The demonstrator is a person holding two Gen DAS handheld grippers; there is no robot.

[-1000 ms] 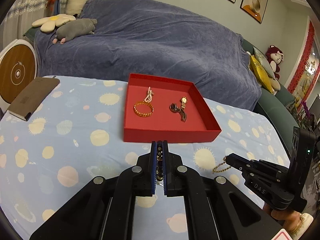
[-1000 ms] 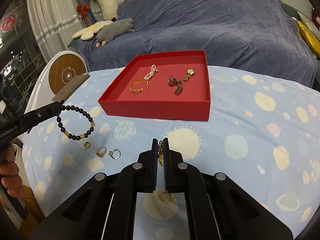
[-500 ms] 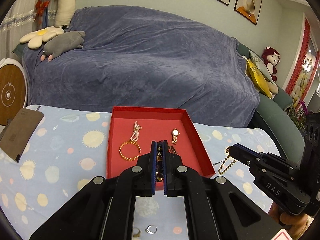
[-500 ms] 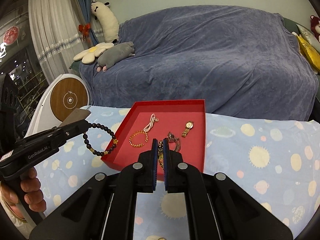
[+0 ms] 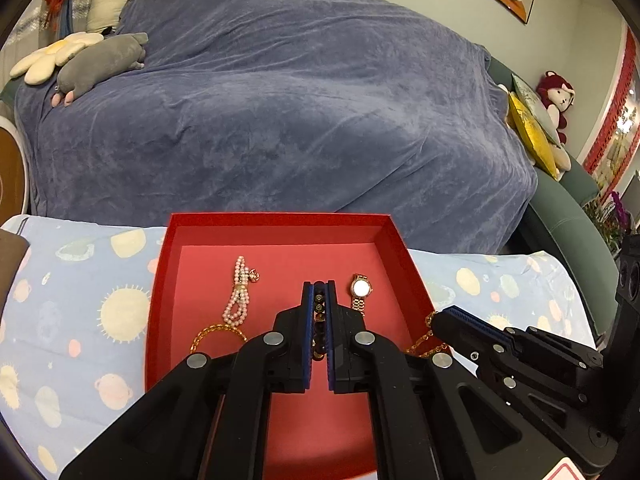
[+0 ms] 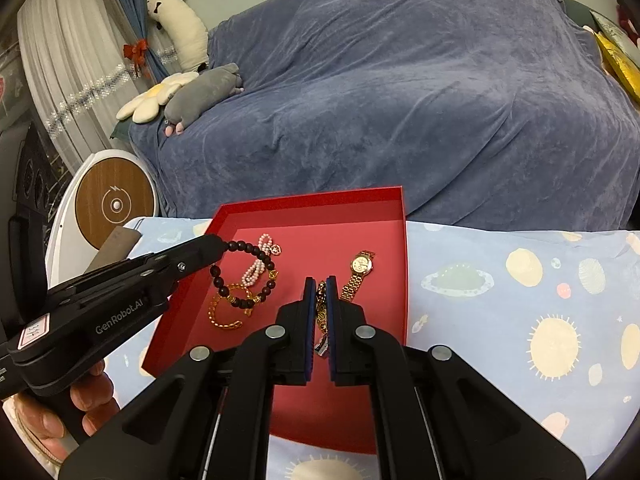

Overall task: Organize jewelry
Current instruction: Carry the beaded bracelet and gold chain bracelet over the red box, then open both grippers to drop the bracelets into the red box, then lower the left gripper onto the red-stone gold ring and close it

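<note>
Above the red tray [image 6: 394, 216], the left tool [image 6: 218, 246] pinches a dark bead bracelet [image 6: 244, 272]; the right tool [image 6: 320, 286] pinches a gold chain [image 6: 321, 308] near the tray's right wall.

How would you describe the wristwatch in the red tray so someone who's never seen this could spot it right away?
Find the red tray on the pale blue patterned tablecloth in front of the blue-covered sofa. The wristwatch lies on the tray floor toward its right wall. It is the only piece with a round pale dial on a flat gold link band; its neighbours are beaded strands or chains.
</note>
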